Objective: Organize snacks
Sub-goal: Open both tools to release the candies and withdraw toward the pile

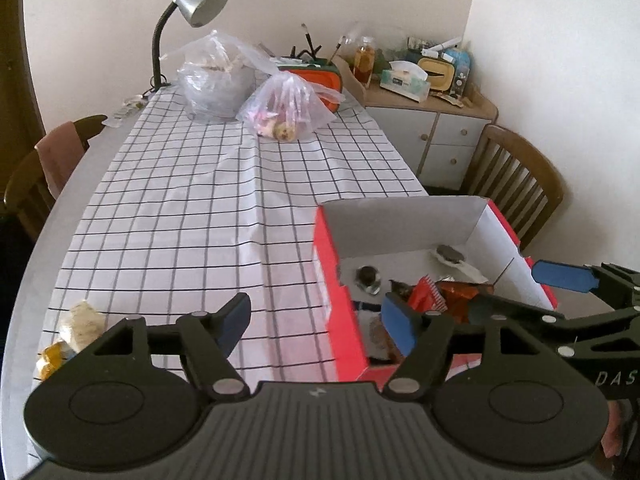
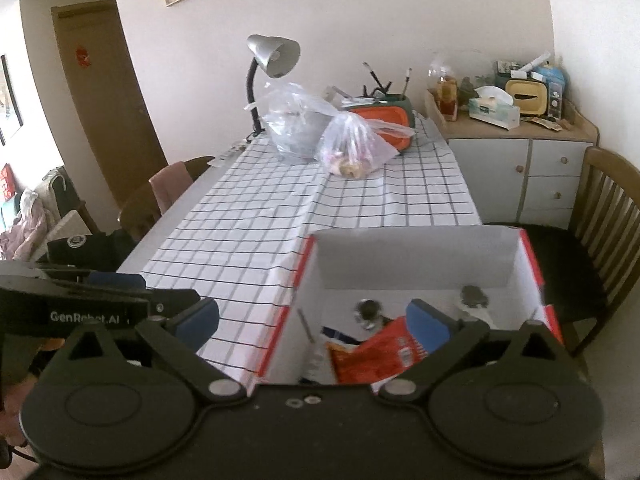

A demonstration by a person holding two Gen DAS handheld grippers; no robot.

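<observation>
A red cardboard box (image 1: 344, 312) with a white inside stands on the checked tablecloth and holds several snack packets, among them a red one (image 1: 428, 294) and small dark wrapped sweets (image 1: 368, 276). The box (image 2: 532, 264) also shows in the right wrist view with the red packet (image 2: 384, 354) lying inside. My left gripper (image 1: 316, 322) is open and empty, straddling the box's left wall. My right gripper (image 2: 316, 326) is open and empty above the box's near left corner. Two loose snacks (image 1: 82, 322) lie on the table at the left edge.
At the far end of the table (image 1: 180, 184) stand a desk lamp (image 1: 192, 4), two clear plastic bags (image 1: 288, 108) with food and an orange container (image 1: 324, 76). Wooden chairs (image 1: 516, 184) stand on both sides. A cluttered white cabinet (image 1: 440, 136) is at the right.
</observation>
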